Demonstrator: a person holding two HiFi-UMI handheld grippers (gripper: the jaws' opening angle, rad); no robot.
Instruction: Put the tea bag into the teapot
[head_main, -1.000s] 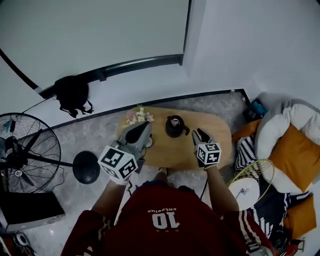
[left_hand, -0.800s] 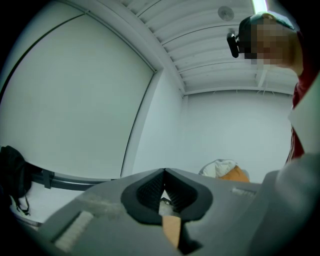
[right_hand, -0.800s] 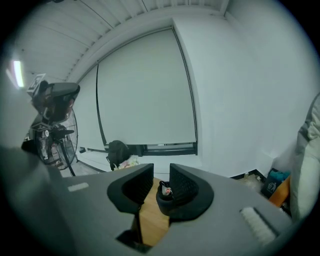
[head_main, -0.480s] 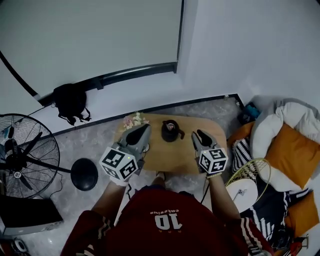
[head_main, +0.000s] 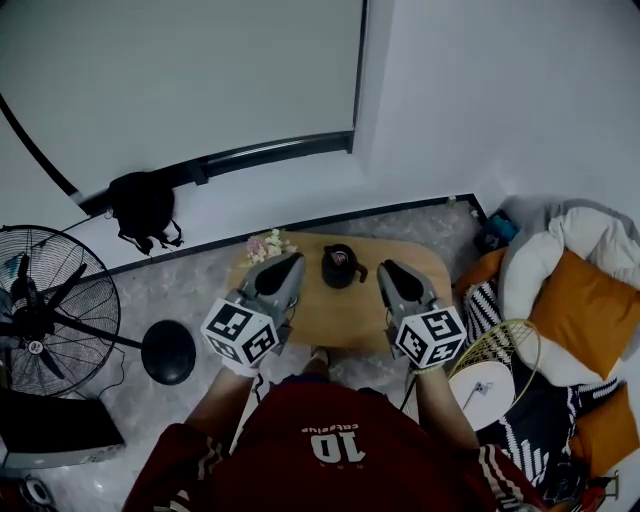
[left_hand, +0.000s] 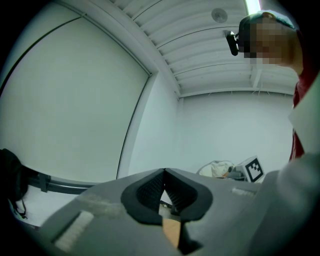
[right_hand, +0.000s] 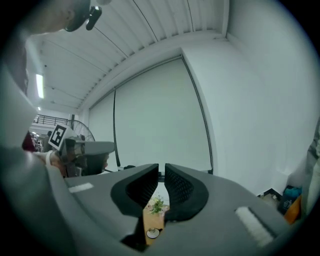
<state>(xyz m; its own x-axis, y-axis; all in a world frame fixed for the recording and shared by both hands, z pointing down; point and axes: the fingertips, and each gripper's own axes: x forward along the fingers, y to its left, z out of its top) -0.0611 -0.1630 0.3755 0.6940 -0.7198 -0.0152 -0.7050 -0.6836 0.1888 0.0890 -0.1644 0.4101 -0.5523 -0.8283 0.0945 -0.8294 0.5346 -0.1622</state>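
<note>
My worktop (head_main: 325, 318) is pale tan wood, and the teapot (head_main: 340, 267) on it is black. My shirt (head_main: 330, 455) is dark red with white numerals. The cushion (head_main: 585, 312) at right is orange.

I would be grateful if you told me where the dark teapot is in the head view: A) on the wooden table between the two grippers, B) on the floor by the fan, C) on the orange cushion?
A: the teapot stands on the wooden table, with the shut left gripper to its left and the right gripper, its fingers closing with nothing between them, to its right.
</note>
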